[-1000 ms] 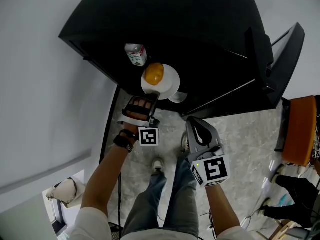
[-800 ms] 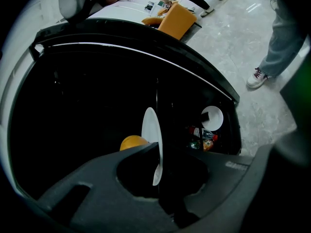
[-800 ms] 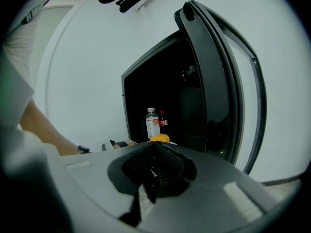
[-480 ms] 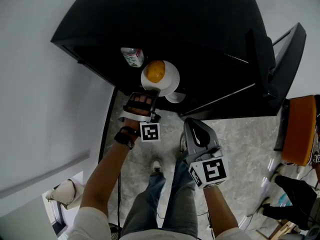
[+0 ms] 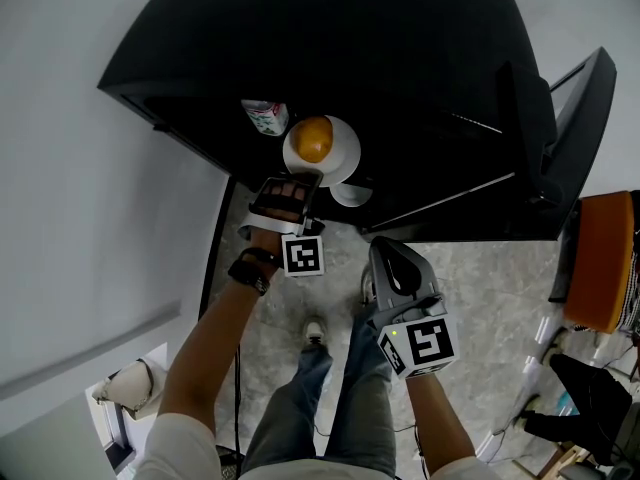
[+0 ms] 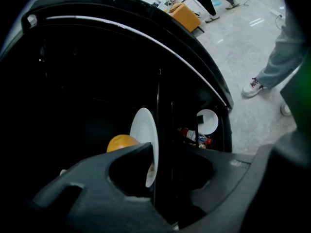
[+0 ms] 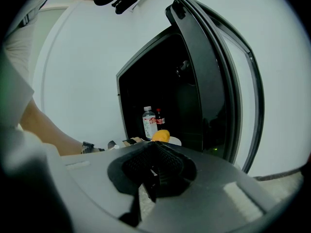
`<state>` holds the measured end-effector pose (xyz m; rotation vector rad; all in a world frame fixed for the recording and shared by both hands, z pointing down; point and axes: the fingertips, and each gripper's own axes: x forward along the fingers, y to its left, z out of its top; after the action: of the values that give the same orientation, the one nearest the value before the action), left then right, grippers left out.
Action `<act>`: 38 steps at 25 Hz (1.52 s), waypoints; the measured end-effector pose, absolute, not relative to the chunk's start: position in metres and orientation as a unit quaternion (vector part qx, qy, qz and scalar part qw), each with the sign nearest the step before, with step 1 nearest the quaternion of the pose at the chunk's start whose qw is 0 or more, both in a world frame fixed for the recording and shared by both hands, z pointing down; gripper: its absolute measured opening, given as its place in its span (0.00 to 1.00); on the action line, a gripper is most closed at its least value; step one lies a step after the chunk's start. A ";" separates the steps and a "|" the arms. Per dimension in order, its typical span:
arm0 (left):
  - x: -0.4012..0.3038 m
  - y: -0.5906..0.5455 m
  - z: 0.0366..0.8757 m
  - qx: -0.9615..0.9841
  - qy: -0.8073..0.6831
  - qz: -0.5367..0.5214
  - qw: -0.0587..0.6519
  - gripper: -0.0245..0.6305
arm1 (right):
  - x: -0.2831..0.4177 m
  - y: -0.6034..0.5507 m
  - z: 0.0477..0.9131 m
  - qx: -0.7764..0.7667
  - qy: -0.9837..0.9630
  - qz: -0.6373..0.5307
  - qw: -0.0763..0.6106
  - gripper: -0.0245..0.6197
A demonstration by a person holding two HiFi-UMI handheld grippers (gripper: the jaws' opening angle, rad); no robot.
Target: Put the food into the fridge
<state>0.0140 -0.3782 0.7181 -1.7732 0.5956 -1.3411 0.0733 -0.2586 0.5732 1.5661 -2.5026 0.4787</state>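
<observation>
Two left gripper [image 5: 298,181] jaws are opening, the white round plate [image 5: 345,163] between them; ahead, the round orange fruit [image 5: 313,139] rests on it inside the black fridge [image 5: 400,68]. The right gripper [image 7: 151,183] is closed, empty.

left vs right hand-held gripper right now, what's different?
Reach: the left hand-held gripper is at the fridge; the right hand-held gripper hangs back over the floor. Jaws: the left's are opening, with the white plate's rim between them; the right's are shut, empty. Shared: both face the open fridge.
</observation>
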 end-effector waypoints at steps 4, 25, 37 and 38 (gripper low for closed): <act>0.017 -0.379 0.724 -0.712 0.224 -0.543 0.385 0.27 | 0.075 -0.259 0.574 0.524 -0.833 0.163 0.076 0.05; 0.025 -0.397 0.746 -0.727 0.166 -0.592 0.306 0.60 | 0.078 -0.254 0.575 0.520 -0.835 0.153 0.092 0.05; 0.025 -0.392 0.736 -0.743 0.177 -0.572 0.300 0.63 | 0.079 -0.256 0.576 0.520 -0.833 0.157 0.103 0.05; 0.025 -0.389 0.735 -0.743 0.174 -0.572 0.302 0.63 | 0.079 -0.256 0.576 0.521 -0.833 0.158 0.103 0.05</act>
<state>0.0248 -0.3891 0.7348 -1.9695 0.4610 -1.5160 0.0788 -0.2556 0.5760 1.5362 -2.4572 0.4654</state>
